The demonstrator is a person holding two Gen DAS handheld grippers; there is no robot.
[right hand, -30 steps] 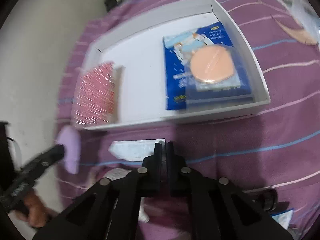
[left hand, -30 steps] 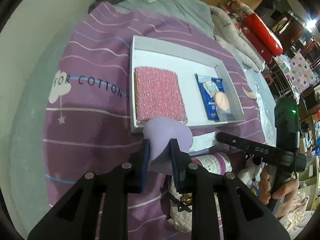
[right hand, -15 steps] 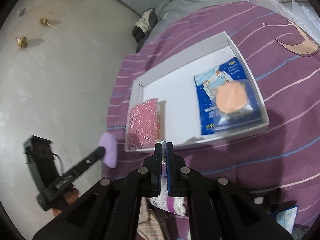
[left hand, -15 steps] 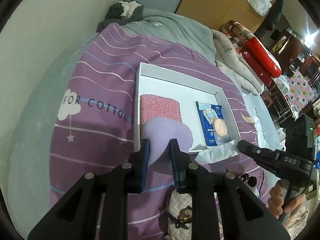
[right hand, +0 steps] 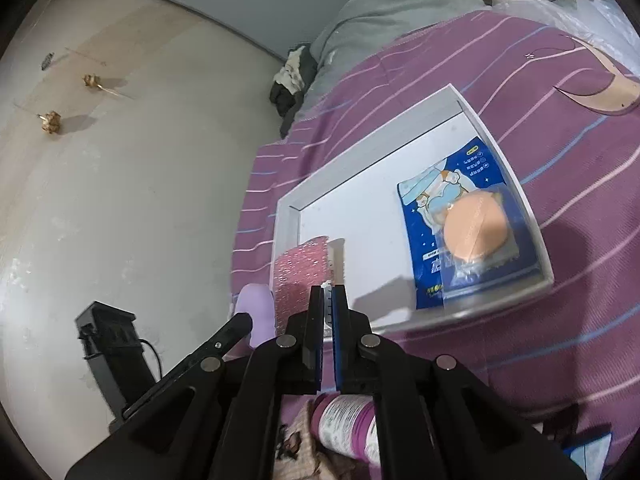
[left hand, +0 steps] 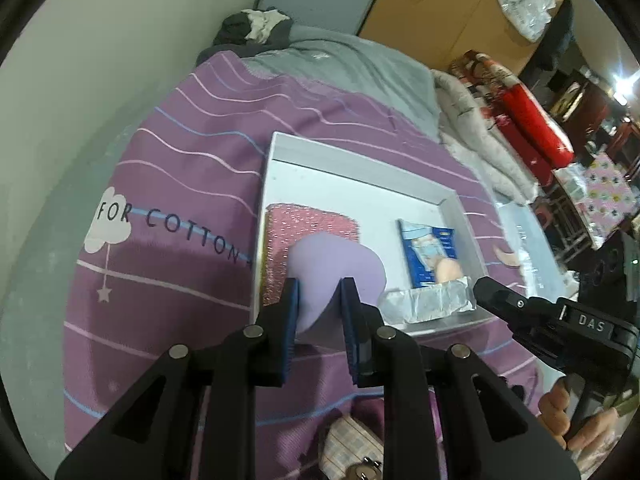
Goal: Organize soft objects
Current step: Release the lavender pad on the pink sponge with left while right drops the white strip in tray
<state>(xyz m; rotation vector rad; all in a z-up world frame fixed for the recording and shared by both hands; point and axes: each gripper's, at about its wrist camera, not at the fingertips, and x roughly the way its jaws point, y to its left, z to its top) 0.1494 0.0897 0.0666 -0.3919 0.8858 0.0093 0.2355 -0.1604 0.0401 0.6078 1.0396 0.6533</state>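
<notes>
1. Above the near edge of the white tray (left hand: 362, 168), a lilac sponge (left hand: 336, 268) is held by the left gripper (left hand: 320, 300), whose jaws are partly closed and pressed into its narrow end.
2. A thin silvery packet (left hand: 426, 302) is pinched by the right gripper (right hand: 328, 308), its jaws almost fully closed; the packet hangs over the tray's near rim.
3. The sponge is judged light and squashy, best taken at the narrow end; the packet is judged flimsy and slippery, best gripped at its edge.
4. Inside the tray, a pink scrub pad (left hand: 310, 228) lies at 9 o'clock and a blue pouch (right hand: 460, 224) with an orange puff at 3 o'clock.
5. The tray rests on a purple striped blanket (left hand: 180, 184) on a bed; a pale wall (right hand: 120, 180) stands at 9 o'clock, and red bedding (left hand: 532, 120) at 2 o'clock.
</notes>
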